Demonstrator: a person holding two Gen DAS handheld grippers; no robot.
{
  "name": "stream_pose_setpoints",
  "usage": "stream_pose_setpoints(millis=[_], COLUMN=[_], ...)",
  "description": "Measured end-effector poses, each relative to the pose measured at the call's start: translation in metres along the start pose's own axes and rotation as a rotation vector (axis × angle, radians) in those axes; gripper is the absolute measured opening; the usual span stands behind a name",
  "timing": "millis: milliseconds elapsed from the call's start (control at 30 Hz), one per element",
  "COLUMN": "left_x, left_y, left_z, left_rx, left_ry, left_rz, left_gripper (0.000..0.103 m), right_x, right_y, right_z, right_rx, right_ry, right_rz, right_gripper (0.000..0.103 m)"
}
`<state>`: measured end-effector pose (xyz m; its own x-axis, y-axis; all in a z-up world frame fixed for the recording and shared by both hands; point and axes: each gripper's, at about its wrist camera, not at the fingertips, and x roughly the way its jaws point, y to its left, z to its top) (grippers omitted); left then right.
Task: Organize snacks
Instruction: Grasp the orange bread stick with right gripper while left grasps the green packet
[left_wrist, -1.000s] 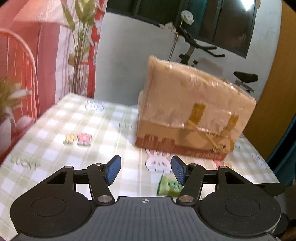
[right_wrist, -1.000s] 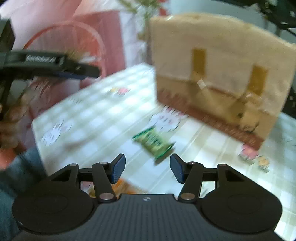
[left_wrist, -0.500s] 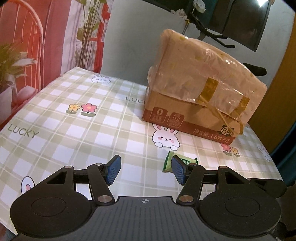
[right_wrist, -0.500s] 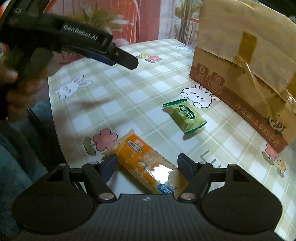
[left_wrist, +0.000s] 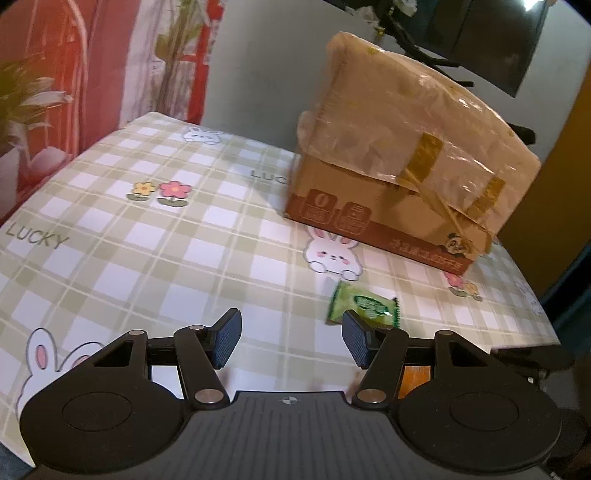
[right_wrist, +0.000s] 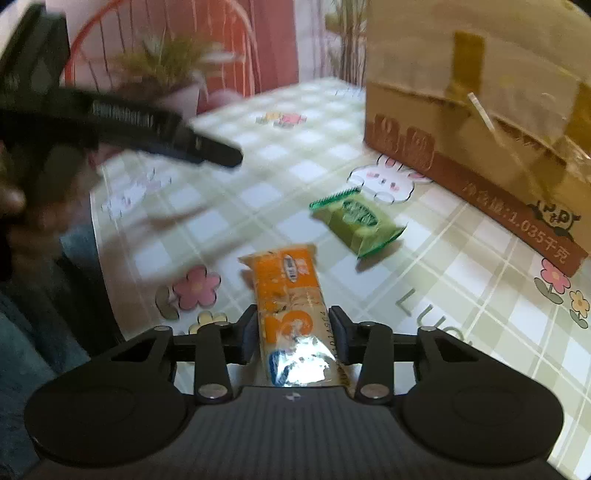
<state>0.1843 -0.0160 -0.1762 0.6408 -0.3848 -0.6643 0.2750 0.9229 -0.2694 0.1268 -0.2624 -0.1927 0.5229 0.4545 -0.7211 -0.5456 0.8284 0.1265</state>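
Observation:
An orange snack packet (right_wrist: 291, 295) lies between the fingers of my right gripper (right_wrist: 293, 338), which is shut on its near part. A green snack packet (right_wrist: 356, 225) lies on the checked tablecloth (right_wrist: 258, 192) beyond it, near the taped cardboard box (right_wrist: 480, 122). In the left wrist view my left gripper (left_wrist: 291, 338) is open and empty above the cloth, the green packet (left_wrist: 364, 304) just past its right finger and the box (left_wrist: 406, 162) further back. A sliver of the orange packet (left_wrist: 415, 380) shows behind the right finger. The left gripper (right_wrist: 162, 129) also shows at the right wrist view's left.
The table (left_wrist: 110, 236) ends at a rounded edge on the right (left_wrist: 546, 317). A red wire chair and potted plant (right_wrist: 166, 62) stand beyond the table's far left side. An exercise bike and a dark window sit behind the box.
My right gripper has closed on the orange packet, which now points straight ahead. My left gripper has shifted a little, still open.

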Motion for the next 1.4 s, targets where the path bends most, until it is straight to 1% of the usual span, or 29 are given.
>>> stream_pose_setpoints(millis=[67, 167, 233, 367, 500, 567, 767, 900, 1100, 1167, 1233, 1400], left_x=[0.002, 0.007, 0.014, 0.036, 0.063, 0.073, 0.097, 0.111, 0.124, 0.127, 0.129, 0.125], left_y=[-0.003, -0.004, -0.006, -0.017, -0.029, -0.035, -0.055, -0.067, -0.086, -0.093, -0.099, -0.108], left_z=[0.000, 0.000, -0.001, -0.002, 0.002, 0.006, 0.015, 0.022, 0.026, 0.025, 0.025, 0.018], left_rx=[0.000, -0.021, -0.045, -0.043, -0.059, -0.067, -0.051, -0.004, 0.085, 0.106, 0.125, 0.205], left_ry=[0.007, 0.039, 0.076, 0.160, 0.230, 0.236, 0.223, 0.206, 0.172, 0.161, 0.152, 0.122], left_rz=[-0.021, -0.046, -0.070, -0.134, -0.155, -0.158, -0.116, -0.064, -0.011, 0.008, 0.022, 0.056], left_gripper=[0.063, 0.062, 0.061, 0.061, 0.061, 0.061, 0.061, 0.061, 0.061, 0.062, 0.062, 0.062], right_x=[-0.008, -0.018, -0.023, -0.024, -0.021, -0.018, -0.019, -0.018, -0.014, -0.012, -0.013, -0.013], right_y=[-0.004, -0.014, -0.025, -0.049, -0.068, -0.075, -0.094, -0.102, -0.107, -0.108, -0.107, -0.107], right_z=[0.003, 0.007, 0.010, 0.008, 0.006, 0.004, -0.005, -0.009, -0.016, -0.019, -0.022, -0.024], right_rx=[0.019, 0.043, 0.068, 0.126, 0.157, 0.166, 0.196, 0.224, 0.249, 0.262, 0.270, 0.273], right_ry=[-0.043, -0.104, -0.135, -0.146, -0.144, -0.145, -0.157, -0.175, -0.184, -0.184, -0.201, -0.214], right_rz=[-0.006, -0.058, -0.100, -0.168, -0.226, -0.261, -0.314, -0.317, -0.320, -0.321, -0.328, -0.337], right_gripper=[0.040, 0.039, 0.039, 0.039, 0.039, 0.039, 0.039, 0.039, 0.039, 0.039, 0.039, 0.040])
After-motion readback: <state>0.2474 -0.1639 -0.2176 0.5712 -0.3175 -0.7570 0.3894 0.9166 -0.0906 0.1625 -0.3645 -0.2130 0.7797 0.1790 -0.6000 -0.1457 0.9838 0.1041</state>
